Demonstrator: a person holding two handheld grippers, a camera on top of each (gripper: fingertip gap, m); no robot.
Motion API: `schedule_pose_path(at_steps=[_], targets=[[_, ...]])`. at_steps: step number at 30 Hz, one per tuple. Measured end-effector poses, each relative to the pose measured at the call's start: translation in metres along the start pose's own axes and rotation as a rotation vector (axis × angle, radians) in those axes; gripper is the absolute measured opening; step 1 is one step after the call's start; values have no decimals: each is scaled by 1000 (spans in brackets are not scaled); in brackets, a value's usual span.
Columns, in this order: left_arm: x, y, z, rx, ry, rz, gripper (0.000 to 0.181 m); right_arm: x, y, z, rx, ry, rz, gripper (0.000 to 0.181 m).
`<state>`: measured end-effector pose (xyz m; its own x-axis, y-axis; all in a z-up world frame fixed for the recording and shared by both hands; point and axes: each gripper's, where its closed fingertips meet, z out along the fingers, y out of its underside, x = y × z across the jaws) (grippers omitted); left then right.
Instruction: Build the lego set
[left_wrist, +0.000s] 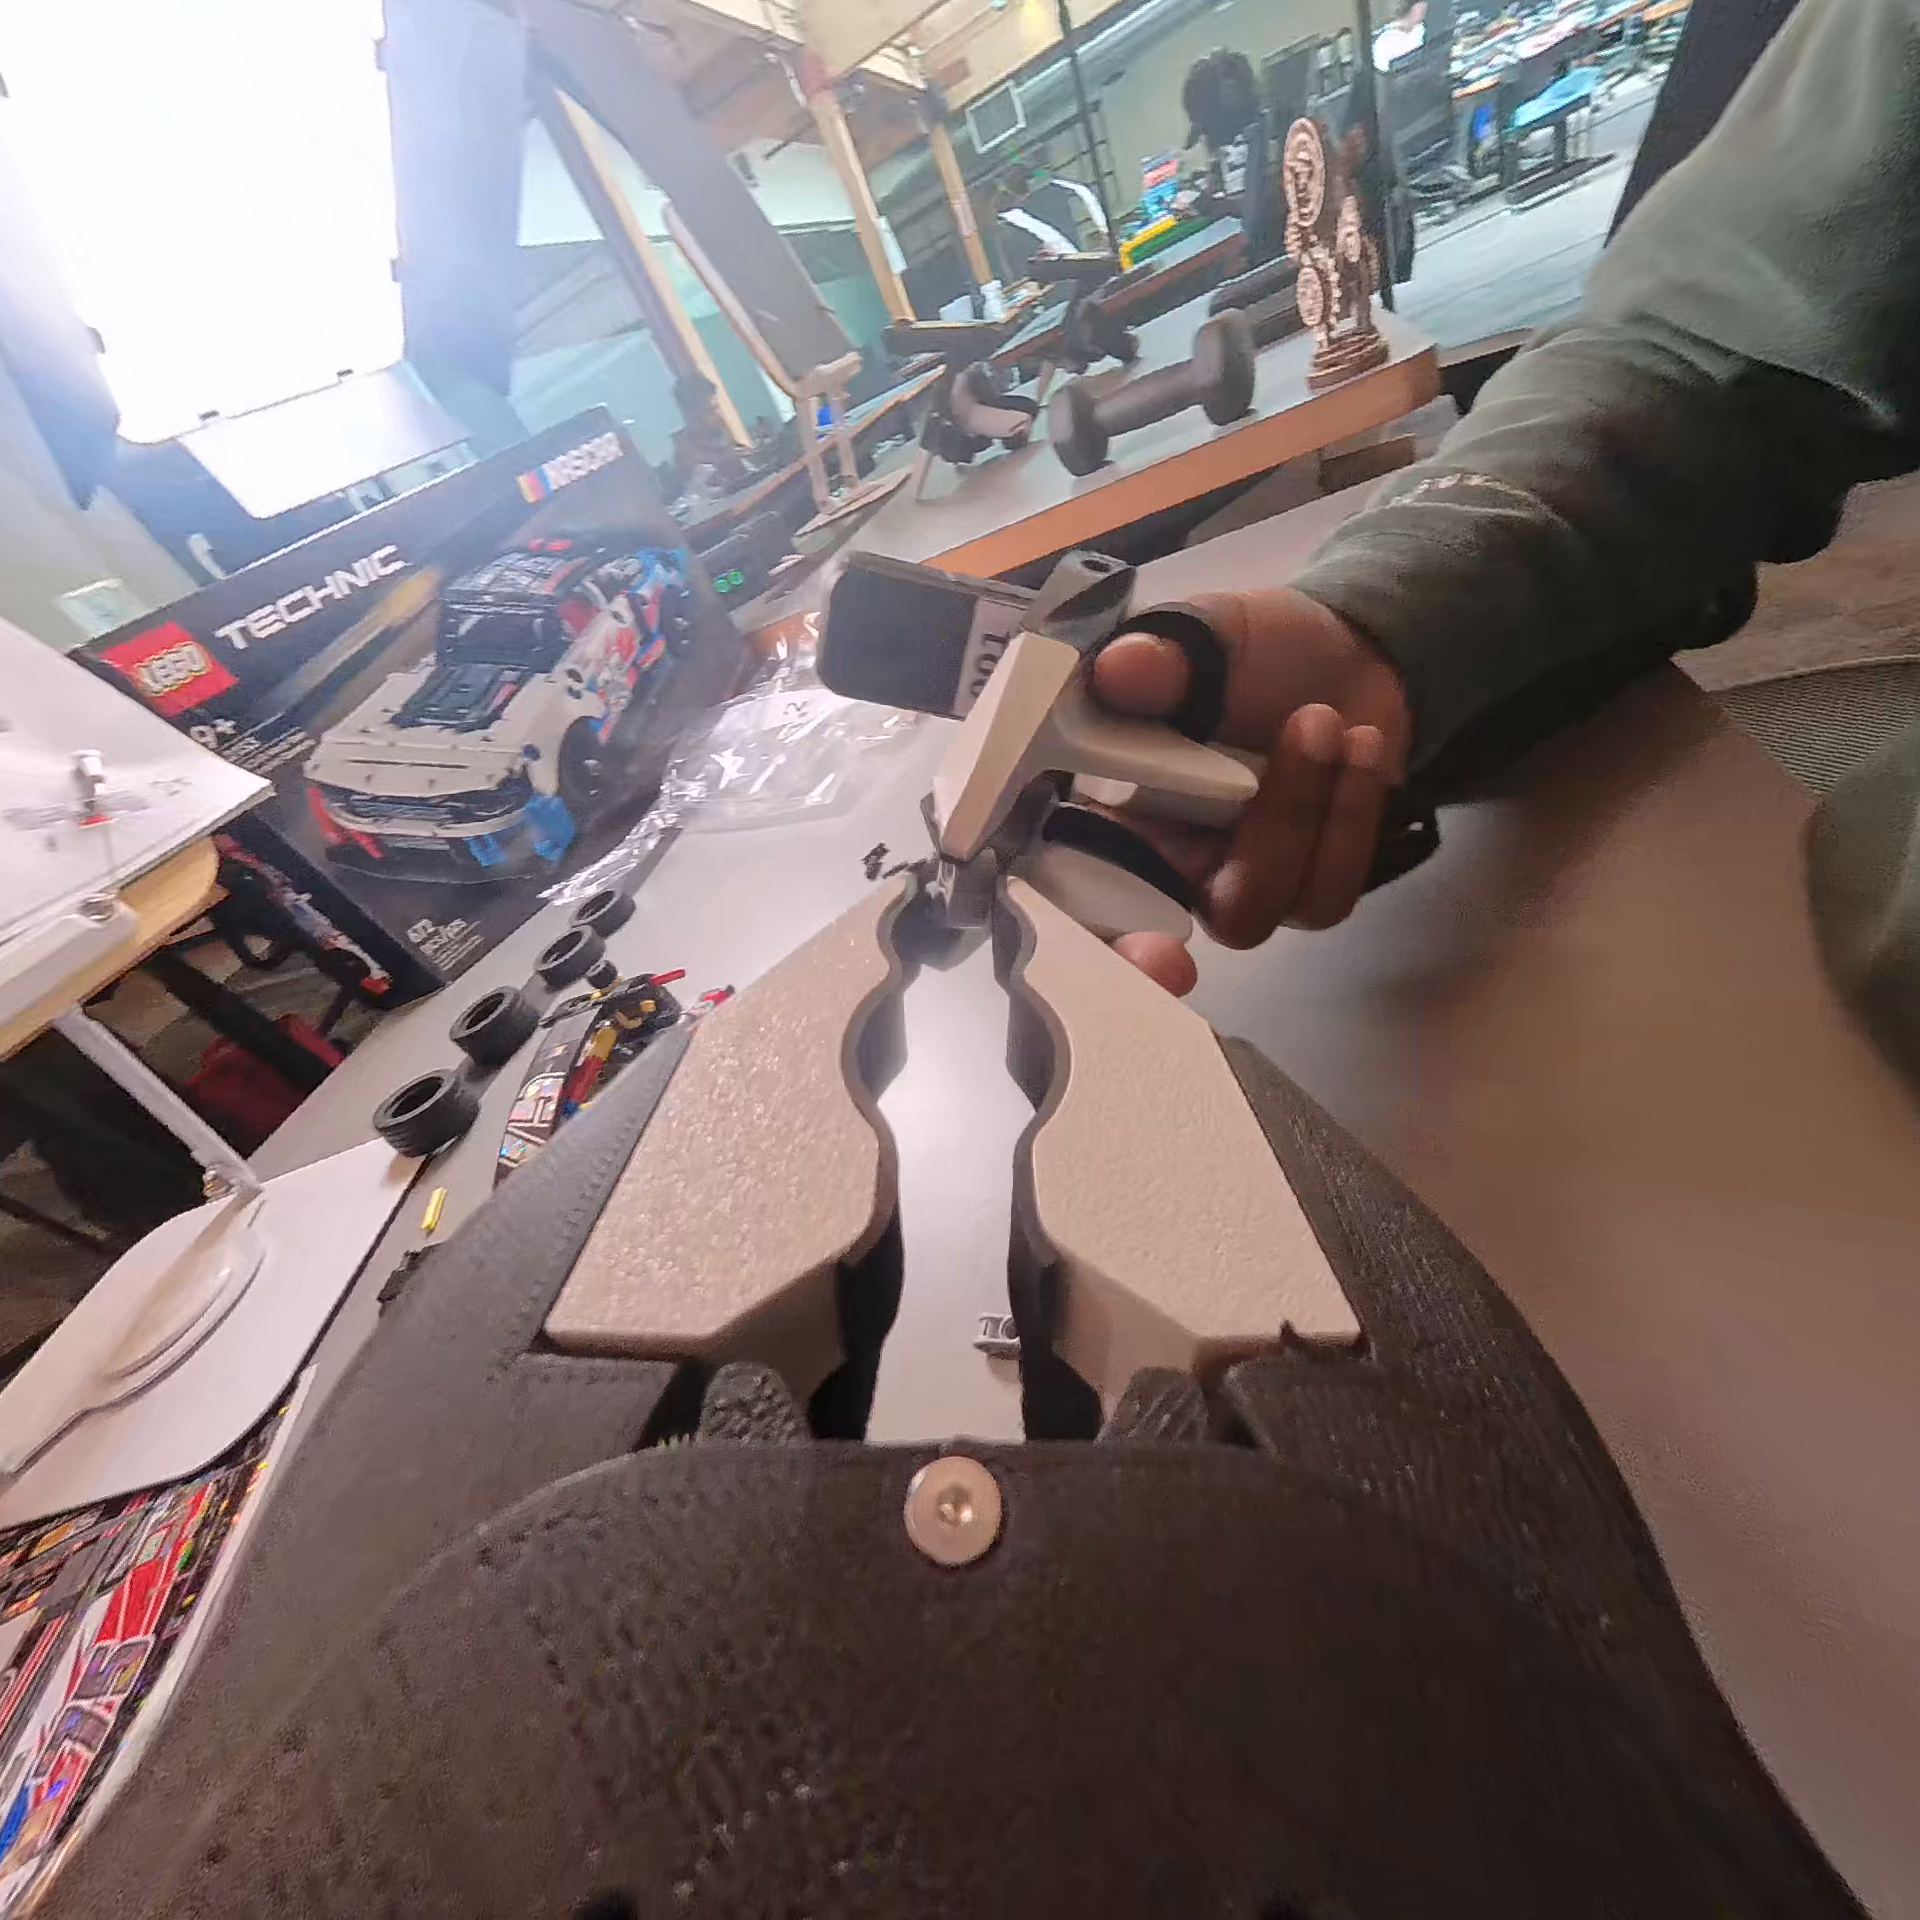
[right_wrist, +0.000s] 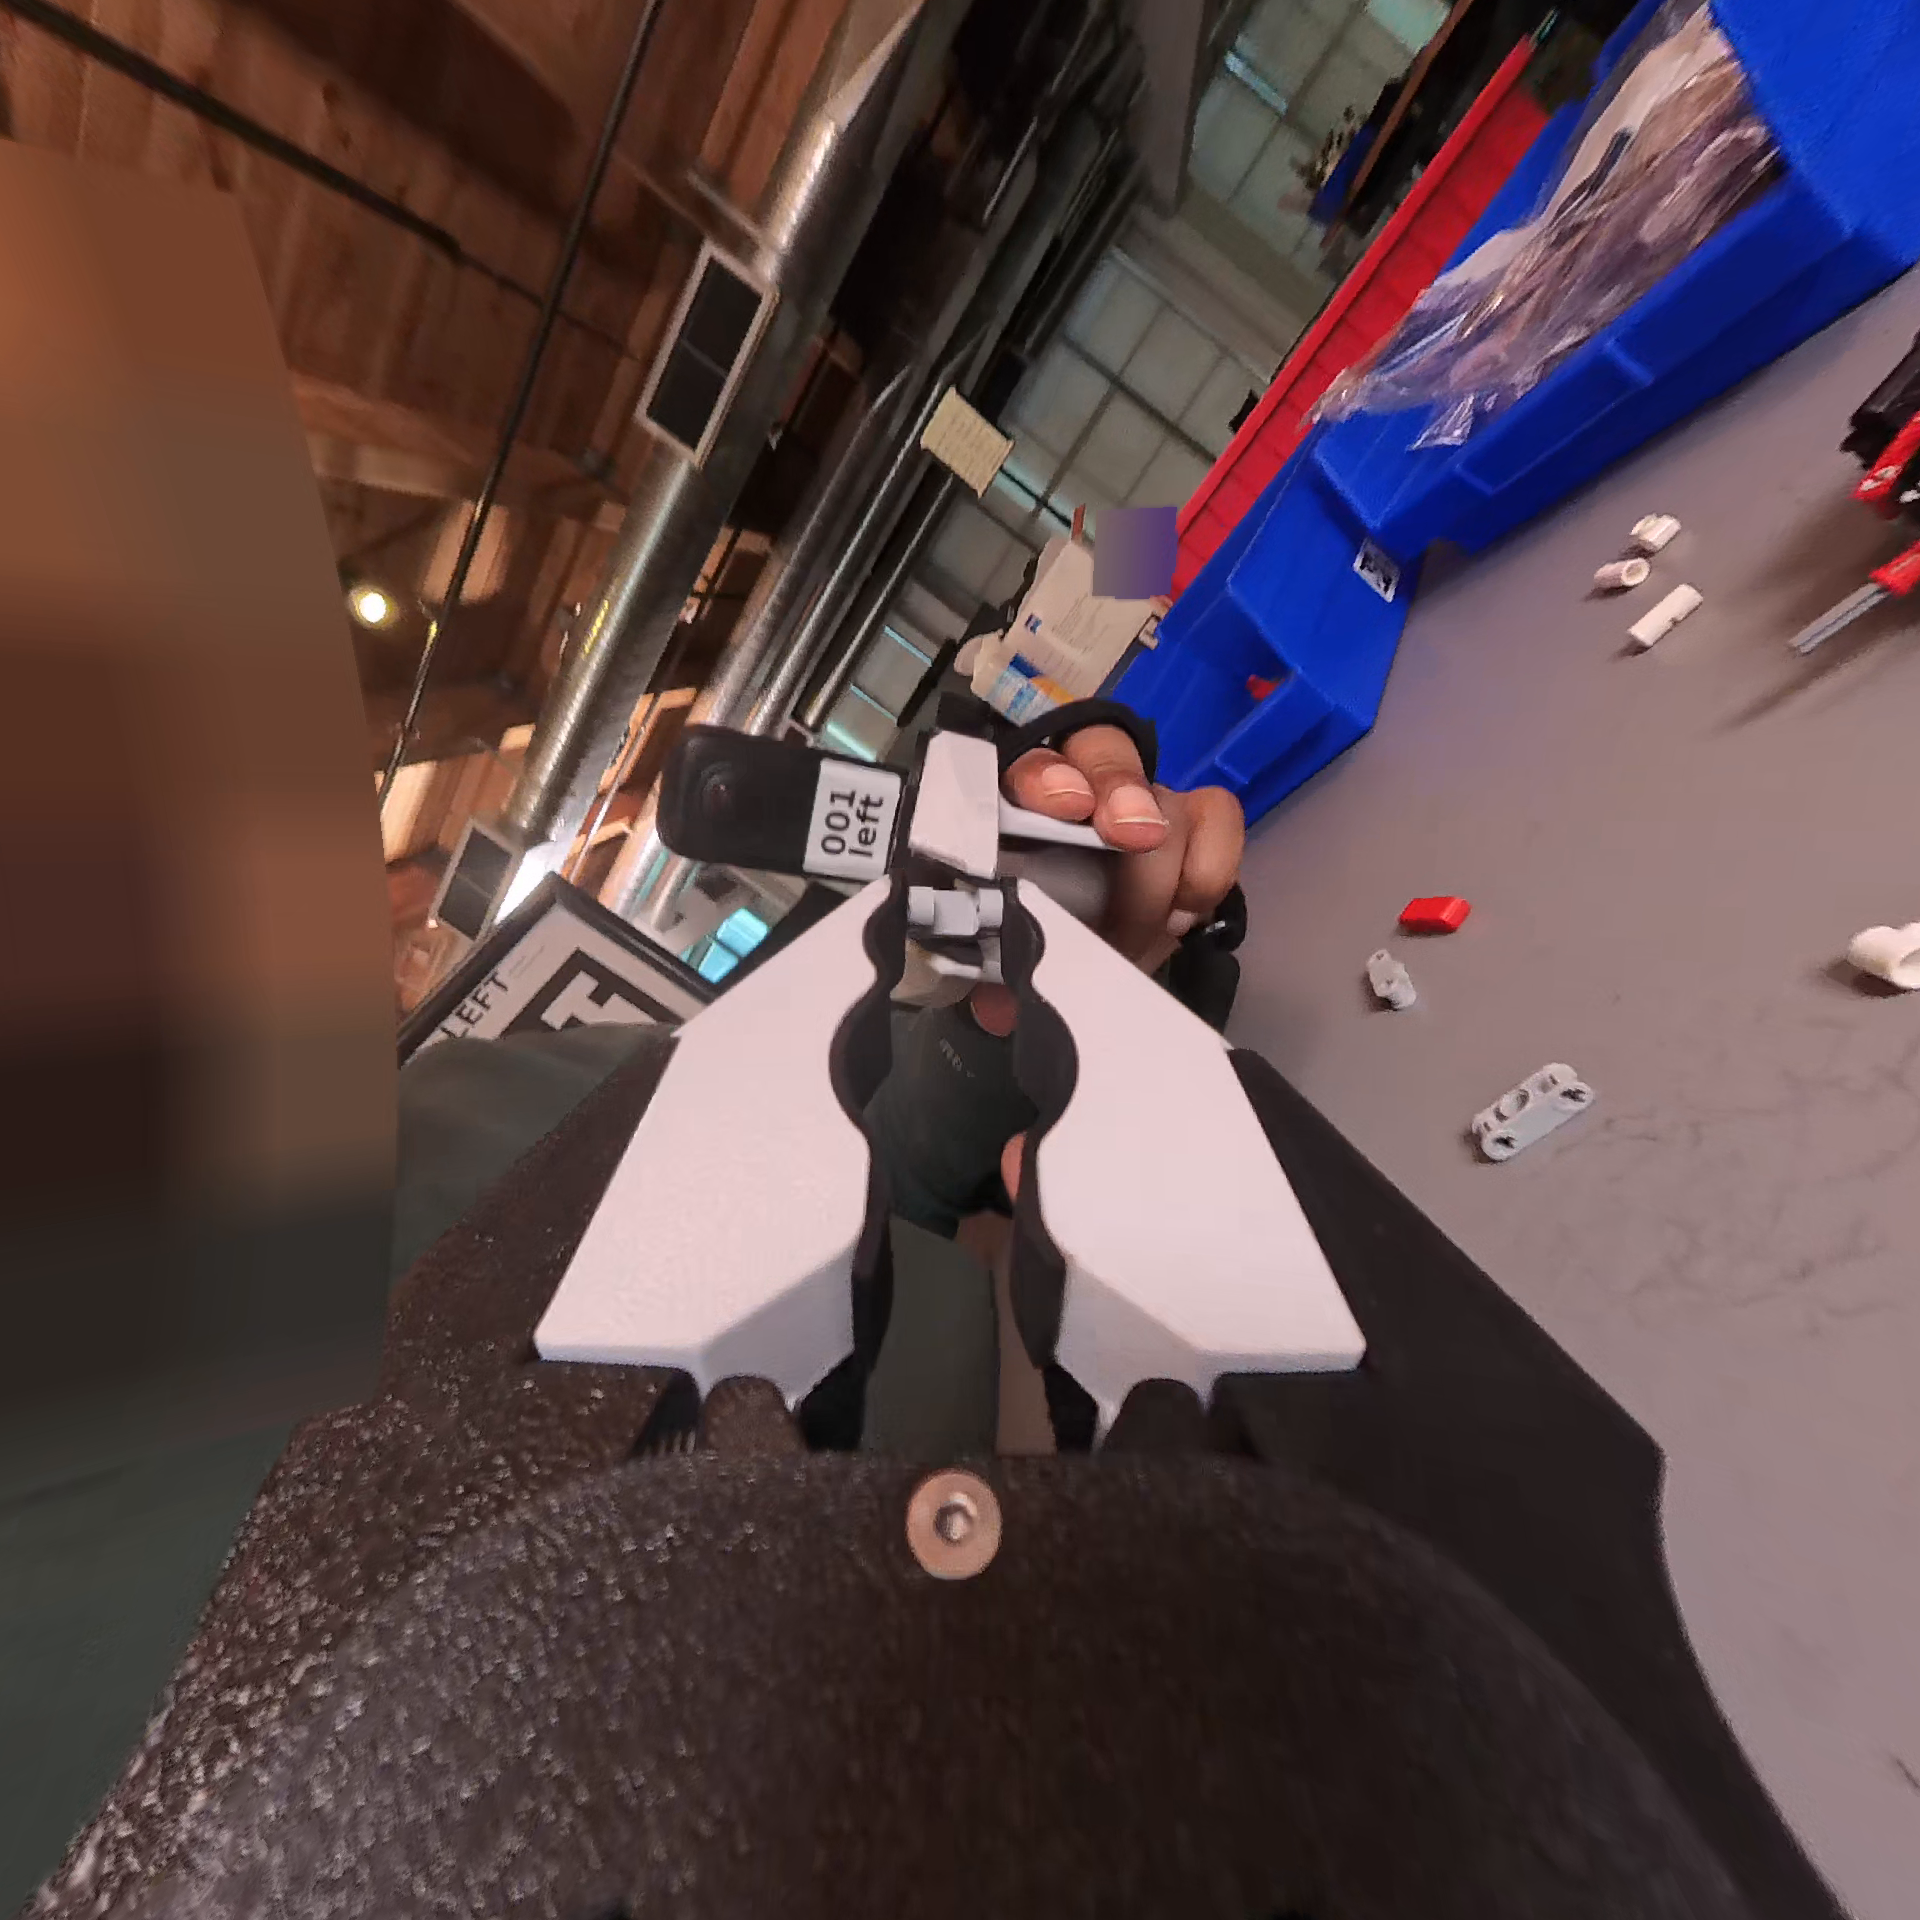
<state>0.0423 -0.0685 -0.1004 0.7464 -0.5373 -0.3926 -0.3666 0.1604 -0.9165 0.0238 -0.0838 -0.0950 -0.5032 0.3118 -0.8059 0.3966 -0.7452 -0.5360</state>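
Observation:
In the left wrist view my left gripper (left_wrist: 954, 920) is held above the grey table (left_wrist: 1455, 1195), its tips closed on a small dark grey lego piece (left_wrist: 961, 902). My right gripper (left_wrist: 961, 857), held in a hand, comes down from the upper right and meets it tip to tip. In the right wrist view my right gripper (right_wrist: 951, 920) is shut on a small light grey lego piece (right_wrist: 948, 914), and the left gripper (right_wrist: 956, 821) faces it, touching the same piece. I cannot tell how the two pieces join.
The lego box (left_wrist: 416, 727), several black tyres (left_wrist: 494, 1023), a pile of small parts (left_wrist: 613, 1029), a sticker sheet (left_wrist: 94, 1621) and a plastic bag (left_wrist: 769, 748) lie to the left. Blue bins (right_wrist: 1558, 416), white parts (right_wrist: 1652, 592), a red piece (right_wrist: 1434, 912) and a grey beam (right_wrist: 1532, 1112) lie to the right. Less than 4 cm separates the two grippers' tips.

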Motion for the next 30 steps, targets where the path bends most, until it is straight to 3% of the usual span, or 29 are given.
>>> schedule_pose_path(at_steps=[4,11,16,18,19,22,24,27,30], targets=[[-6,-3,-1,7,-59,17,7,-2,-7,1,102,-3,19,16],[-10,-2,0,-31,-122,86,8,8,-12,-3,102,100,-59,15],[-7,3,-2,-63,-65,74,6,11,-9,-3,63,120,-47,15],[-5,3,-6,-56,-2,37,6,6,-3,-2,-39,96,-65,19],[-3,5,-8,-63,46,-11,6,3,0,-4,-127,98,-139,29],[14,31,-17,-159,232,-199,6,21,15,-34,-493,264,-679,31],[30,52,-20,-242,316,-256,5,43,29,-64,-715,343,-938,30],[51,73,-16,-343,386,-264,6,65,52,-85,-861,370,-967,30],[61,88,-15,-427,415,-255,6,71,63,-80,-914,368,-1045,25]])
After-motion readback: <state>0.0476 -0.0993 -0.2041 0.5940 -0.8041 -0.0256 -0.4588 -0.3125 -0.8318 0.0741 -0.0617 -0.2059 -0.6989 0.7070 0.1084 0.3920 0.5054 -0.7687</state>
